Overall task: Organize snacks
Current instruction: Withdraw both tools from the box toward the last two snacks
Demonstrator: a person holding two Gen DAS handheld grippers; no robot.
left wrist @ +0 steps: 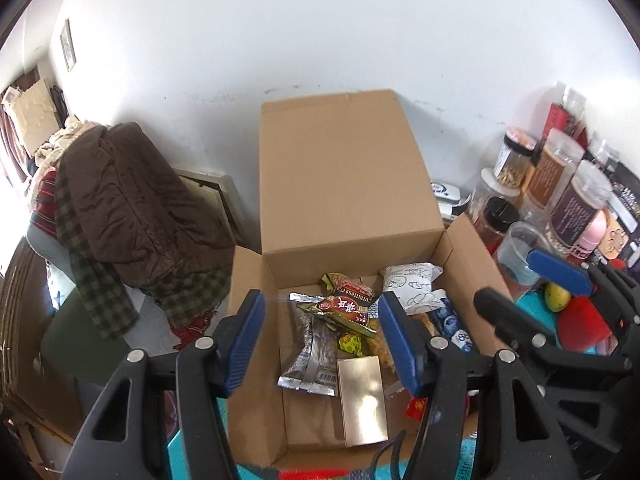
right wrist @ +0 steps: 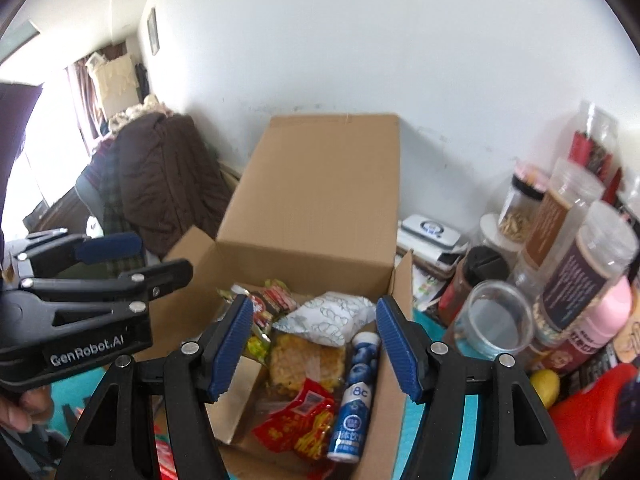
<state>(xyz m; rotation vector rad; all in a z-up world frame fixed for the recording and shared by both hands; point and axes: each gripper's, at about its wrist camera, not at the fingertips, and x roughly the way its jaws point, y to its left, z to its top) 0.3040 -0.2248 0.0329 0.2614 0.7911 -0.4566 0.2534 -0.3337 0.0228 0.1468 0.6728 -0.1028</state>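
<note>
An open cardboard box [left wrist: 344, 184] [right wrist: 320, 200] stands on the table with its back flap up. It holds several snacks: a silver packet [left wrist: 310, 364], a gold box [left wrist: 362, 400], a red and green packet [left wrist: 344, 308], a white printed bag [right wrist: 328, 318], a yellow cracker pack [right wrist: 306, 360], a red packet [right wrist: 306, 420] and a blue tube [right wrist: 356, 396]. My left gripper [left wrist: 320, 344] is open and empty above the box's left half. My right gripper [right wrist: 316, 346] is open and empty above its right half.
Several jars and bottles [right wrist: 576, 264] crowd the right side, with a clear cup [right wrist: 496, 320], a lemon [right wrist: 544, 386] and a red container [right wrist: 592, 420]. A brown coat over a chair [left wrist: 132, 204] is at left. A teal cloth [right wrist: 412, 432] covers the table.
</note>
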